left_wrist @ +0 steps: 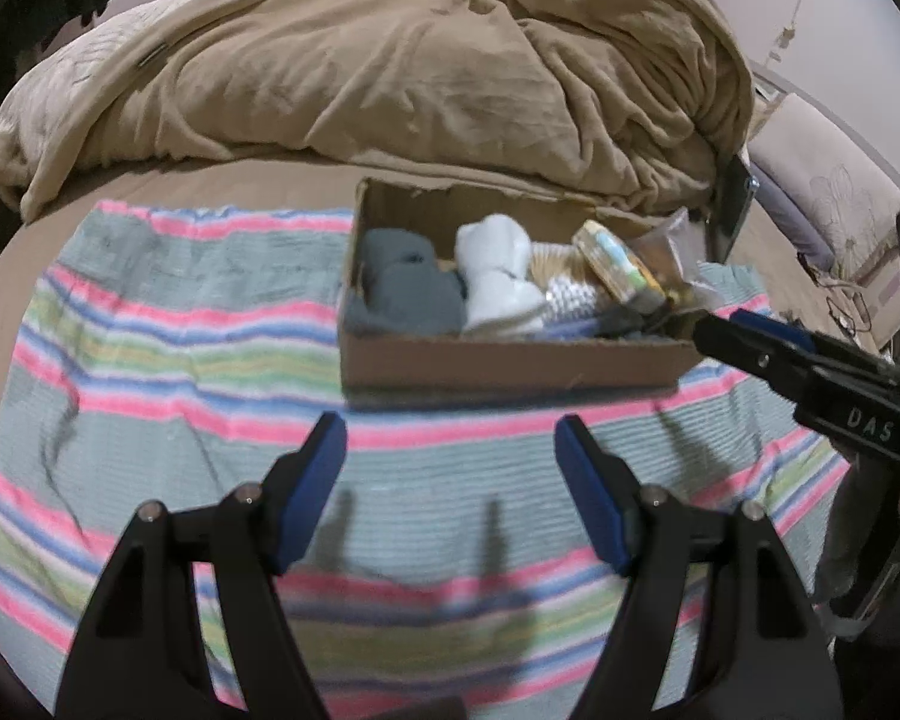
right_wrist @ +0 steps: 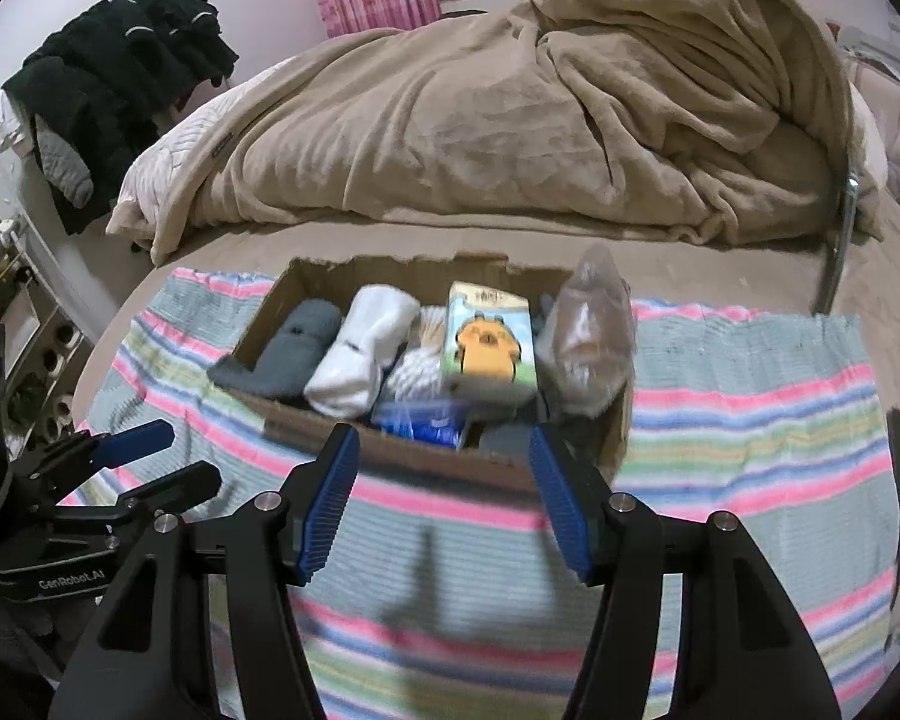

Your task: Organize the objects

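Observation:
A shallow cardboard box (left_wrist: 510,363) (right_wrist: 426,456) sits on a striped towel (left_wrist: 168,324) (right_wrist: 750,420) on the bed. It holds grey socks (left_wrist: 408,294) (right_wrist: 294,354), white socks (left_wrist: 498,282) (right_wrist: 360,354), a tissue pack with a yellow cartoon (right_wrist: 489,342) (left_wrist: 615,261), a clear plastic bag (right_wrist: 588,330) and blue items (right_wrist: 426,420). My left gripper (left_wrist: 450,438) is open and empty, just in front of the box. My right gripper (right_wrist: 444,450) is open and empty at the box's near wall; it also shows in the left wrist view (left_wrist: 744,336).
A rumpled tan blanket (left_wrist: 420,72) (right_wrist: 540,120) is piled behind the box. Dark clothes (right_wrist: 120,78) hang at the left. A metal bed rail (right_wrist: 840,240) stands at the right. Pillows (left_wrist: 822,204) lie at the far right.

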The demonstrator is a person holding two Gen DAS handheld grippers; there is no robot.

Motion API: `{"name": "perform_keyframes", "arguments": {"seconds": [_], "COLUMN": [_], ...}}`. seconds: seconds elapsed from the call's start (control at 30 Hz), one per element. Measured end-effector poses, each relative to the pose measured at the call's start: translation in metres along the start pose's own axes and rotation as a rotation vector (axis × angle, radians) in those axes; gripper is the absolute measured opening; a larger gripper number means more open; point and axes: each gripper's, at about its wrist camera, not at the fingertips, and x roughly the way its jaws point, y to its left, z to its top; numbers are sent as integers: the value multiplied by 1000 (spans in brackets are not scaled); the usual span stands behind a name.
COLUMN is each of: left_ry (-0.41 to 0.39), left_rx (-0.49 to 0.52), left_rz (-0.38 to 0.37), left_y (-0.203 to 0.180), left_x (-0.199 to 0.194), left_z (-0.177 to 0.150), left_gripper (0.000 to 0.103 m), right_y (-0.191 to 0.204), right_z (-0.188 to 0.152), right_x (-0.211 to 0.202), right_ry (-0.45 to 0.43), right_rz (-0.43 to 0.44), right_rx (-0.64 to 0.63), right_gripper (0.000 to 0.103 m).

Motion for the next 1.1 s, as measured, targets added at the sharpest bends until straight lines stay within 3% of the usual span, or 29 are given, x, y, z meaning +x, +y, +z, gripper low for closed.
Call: {"name": "perform_keyframes", "arguments": {"seconds": [0.57,1.1], "left_ry": [-6,-39], "left_rx": [25,54], "left_rz": [9,3], "left_y": [-17,-23], "left_x": [-38,-67], "left_z": [-52,-77], "left_gripper": [73,73], "right_y": [17,32], "right_z": [-58,-90], "right_x": [-37,-61], "right_ry": [-5,-15], "right_rz": [-34,-37], "right_rx": [1,-5], "right_gripper": [75,75]}}
